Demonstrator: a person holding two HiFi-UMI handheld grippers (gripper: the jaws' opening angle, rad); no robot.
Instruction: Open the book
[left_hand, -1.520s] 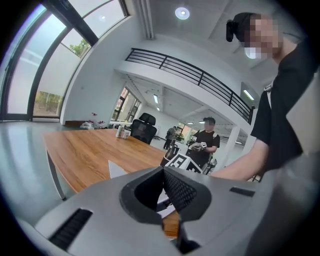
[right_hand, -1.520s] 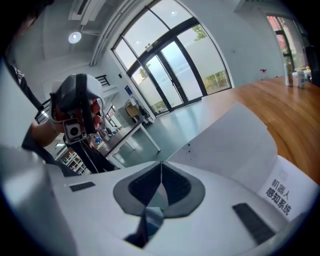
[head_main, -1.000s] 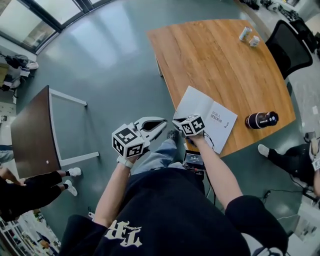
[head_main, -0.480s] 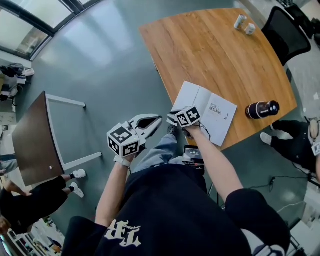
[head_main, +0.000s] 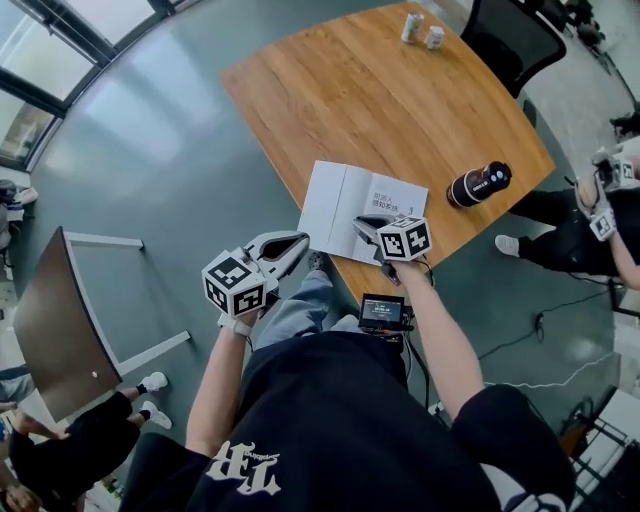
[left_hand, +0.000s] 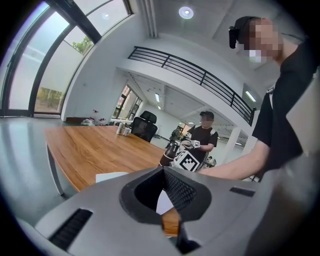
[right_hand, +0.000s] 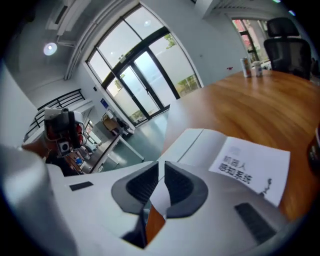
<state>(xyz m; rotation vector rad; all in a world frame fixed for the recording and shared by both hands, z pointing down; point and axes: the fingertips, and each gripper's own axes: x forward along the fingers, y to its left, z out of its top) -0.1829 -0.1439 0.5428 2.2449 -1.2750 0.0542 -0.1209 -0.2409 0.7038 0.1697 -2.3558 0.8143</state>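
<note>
A white book (head_main: 350, 195) lies spread flat near the front edge of the wooden table (head_main: 330, 90). It has a fold down its middle and printed characters on its right half (right_hand: 235, 165). My right gripper (head_main: 362, 225) hovers over the book's near edge, shut, with nothing between its fingers (right_hand: 160, 165). My left gripper (head_main: 298, 241) is shut too. It hangs over the floor just off the table's left corner and points towards the book (left_hand: 112, 176), with its tips together (left_hand: 162, 172).
A dark bottle (head_main: 478, 184) lies on its side to the right of the book. Two small cans (head_main: 420, 28) and a black chair (head_main: 505, 35) are at the far end. A person (left_hand: 204, 137) stands beyond the table. A dark table (head_main: 55, 320) is at the left.
The head view has swung, so the table and book sit further left and higher. My right gripper has shifted from the book's near left corner towards its middle. The left gripper stays beside the table.
</note>
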